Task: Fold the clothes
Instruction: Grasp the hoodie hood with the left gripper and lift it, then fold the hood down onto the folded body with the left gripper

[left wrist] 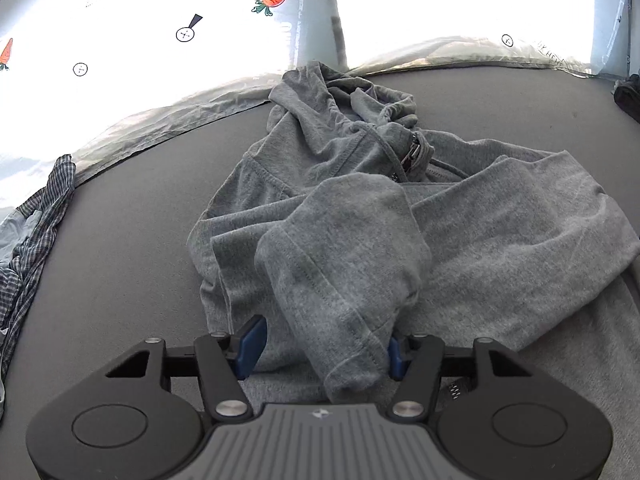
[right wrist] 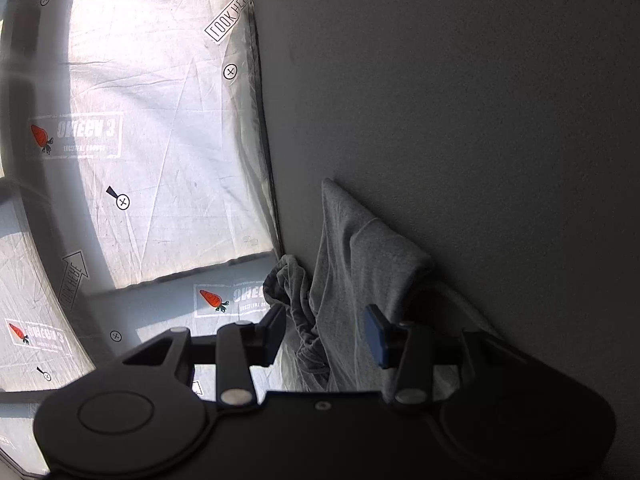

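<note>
Grey zip hoodie (left wrist: 360, 208) heaped in a crumpled pile on the dark grey desk (left wrist: 132, 232), hood and zipper toward the far edge, where a white sheet printed with carrots (left wrist: 168, 28) rises behind. One sleeve cuff (left wrist: 344, 288) folded back over the pile toward the camera, hanging down between the blue pads of the left gripper (left wrist: 324, 344). Jaws of that gripper partly apart, the right pad touching the cuff's side, the left pad standing clear with a gap; no firm clamp to be seen. Plaid shirt (left wrist: 36, 236) bunched at the desk's left edge, well apart from the hoodie. A dark bundle (left wrist: 628, 96) at the far right edge, too small to identify. In the right wrist view, the right gripper (right wrist: 328, 336) tilted along the desk's edge, its jaws partly apart, a fold of the grey fabric (right wrist: 360, 272) lying between them; whether the pads press on it cannot be told. Same printed sheet filling the left of that view.
</note>
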The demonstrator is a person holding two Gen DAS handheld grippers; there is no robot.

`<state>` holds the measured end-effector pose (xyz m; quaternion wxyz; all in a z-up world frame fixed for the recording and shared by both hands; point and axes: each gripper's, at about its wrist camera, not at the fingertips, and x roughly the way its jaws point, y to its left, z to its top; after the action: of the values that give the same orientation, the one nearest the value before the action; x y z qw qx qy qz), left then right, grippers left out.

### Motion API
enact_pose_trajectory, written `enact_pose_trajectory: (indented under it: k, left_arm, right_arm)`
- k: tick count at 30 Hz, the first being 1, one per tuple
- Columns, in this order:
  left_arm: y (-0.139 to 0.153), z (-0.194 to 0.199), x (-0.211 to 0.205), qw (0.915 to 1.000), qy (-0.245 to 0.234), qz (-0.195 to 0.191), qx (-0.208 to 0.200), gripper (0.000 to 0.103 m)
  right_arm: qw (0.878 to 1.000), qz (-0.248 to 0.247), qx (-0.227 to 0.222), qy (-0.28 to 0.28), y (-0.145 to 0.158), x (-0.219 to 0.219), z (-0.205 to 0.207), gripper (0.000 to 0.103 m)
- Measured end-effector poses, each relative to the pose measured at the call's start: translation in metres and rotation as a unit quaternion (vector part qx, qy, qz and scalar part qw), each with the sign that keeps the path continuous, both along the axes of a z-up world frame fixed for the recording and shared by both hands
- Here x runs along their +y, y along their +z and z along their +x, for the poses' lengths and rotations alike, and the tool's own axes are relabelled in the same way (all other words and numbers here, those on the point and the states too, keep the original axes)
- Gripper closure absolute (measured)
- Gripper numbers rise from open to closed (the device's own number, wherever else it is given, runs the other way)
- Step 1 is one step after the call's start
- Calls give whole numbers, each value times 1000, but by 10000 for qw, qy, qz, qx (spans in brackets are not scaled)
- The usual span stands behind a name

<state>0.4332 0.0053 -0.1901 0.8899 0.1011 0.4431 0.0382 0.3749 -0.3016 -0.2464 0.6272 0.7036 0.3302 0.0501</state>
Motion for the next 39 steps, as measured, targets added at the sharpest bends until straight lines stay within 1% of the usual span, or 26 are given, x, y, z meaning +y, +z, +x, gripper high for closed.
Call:
enact_pose_trajectory:
  k: [2,3,4,5,6,7,8,10,11,16,19,20,23,26,30,33,35,37,39]
  left_arm:
    - [3,6,-1,9998,107,116,-154,44]
    - [5,8,0,9995,134,168,-235,44]
    - [7,9,2,9993,156,165,-310,46]
    - [9,11,4,9990,196,157,-378,55]
    - [10,12,8,9985,320,130,-426,61]
    - [12,13,15,9974,547,70,-469,80]
    - [15,14,23,9957,762,-26,-529,82]
    - [21,11,39,9915,1075,-306,-673,83]
    - [24,10,45,9899,1149,-374,-739,83]
    - [43,4,67,9821,1414,-403,-1179,83]
    - [57,2,76,9781,1426,-391,-1462,83]
    - [64,1,78,9764,1410,-413,-1585,83]
    - [89,-1,80,9702,1319,-653,-1926,83]
    - [119,-3,71,9627,1063,-851,-2339,83]
    - [161,-2,47,9499,586,-1074,-2877,83]
    - [184,-3,32,9386,345,-1188,-3220,83]
    - [196,-4,28,9312,344,-1314,-3382,83]
    - [202,-6,32,9264,445,-1354,-3485,83]
    - [203,-9,38,9255,555,-1275,-3523,83]
  right_arm:
    - [9992,-391,69,23,3,-6,1,56]
    - [9979,-636,74,76,6,-9,2,52]
    - [9957,-916,76,144,10,-11,3,50]
    - [9923,-1219,65,229,15,-13,5,48]
    - [9888,-1458,48,308,19,-13,7,47]
    - [9851,-1672,45,391,22,-13,8,46]
    - [9816,-1851,57,459,24,-12,9,43]
    - [9770,-2056,36,560,28,-11,11,42]
    - [9760,-2095,25,601,29,-10,11,42]
    - [9720,-2203,35,815,29,-3,13,41]
    - [9664,-2363,26,1014,33,6,14,41]
    - [9644,-2417,28,1073,35,8,15,41]
    - [9565,-2636,33,1248,38,17,15,41]
    - [9483,-2843,39,1413,40,26,16,40]
    - [9417,-2988,32,1548,41,34,17,39]
    - [9363,-3110,7,1635,43,40,20,39]
    - [9332,-3186,-1,1665,44,43,21,39]
    - [9301,-3265,-3,1682,45,43,20,39]
    - [9268,-3349,7,1702,45,43,20,39]
